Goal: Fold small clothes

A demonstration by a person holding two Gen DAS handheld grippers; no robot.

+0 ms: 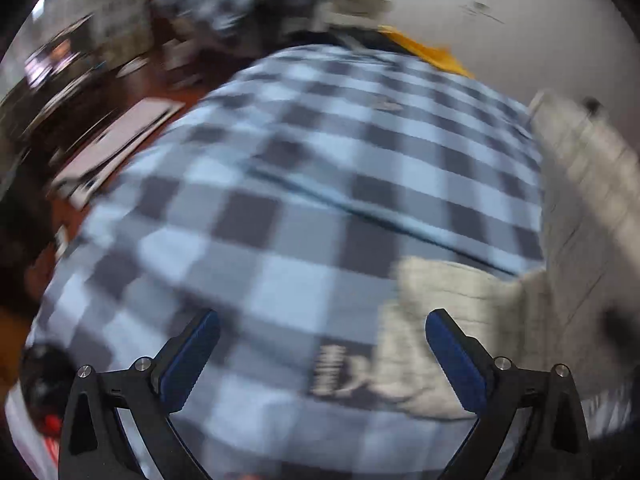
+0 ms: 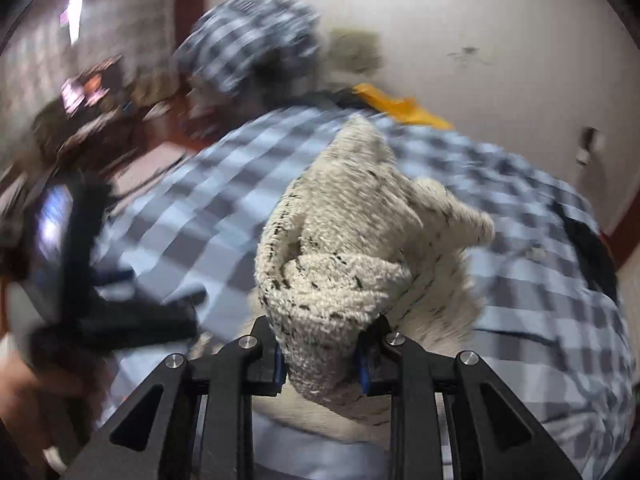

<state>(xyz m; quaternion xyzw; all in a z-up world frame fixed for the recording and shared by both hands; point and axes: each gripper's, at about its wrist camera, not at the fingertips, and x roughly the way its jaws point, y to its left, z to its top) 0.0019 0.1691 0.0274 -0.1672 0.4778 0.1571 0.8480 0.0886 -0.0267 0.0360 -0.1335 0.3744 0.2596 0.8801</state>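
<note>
Your right tool (image 2: 320, 354) is pinching a bunched edge of the cream knitted garment (image 2: 360, 232), with both blue pads pressed into the wool. You hold it by the edge so the rest can hang and drape, probably to carry that part across for a fold. The knit rises in a peak ahead of the tool and spills to the right, over the blue and grey checked blanket (image 2: 540, 300) that covers the bed.

Your left tool (image 1: 322, 356) is spread wide and holds nothing. It hovers low over the checked blanket (image 1: 280, 184), with a flat part of the cream garment (image 1: 448, 312) lying just inside its right finger. My guess is you keep it open and close so it can take a second corner or pin the fabric down while the right one pulls.

The garment is a thick, loopy knit, off-white with small dark flecks. It looks soft and bulky, so I would expect it to slump instead of holding a sharp crease. Both views are blurred, so its outline and which part you hold cannot be told.

A yellow cloth (image 2: 404, 110) lies at the far edge of the blanket, well apart from the knit.
</note>
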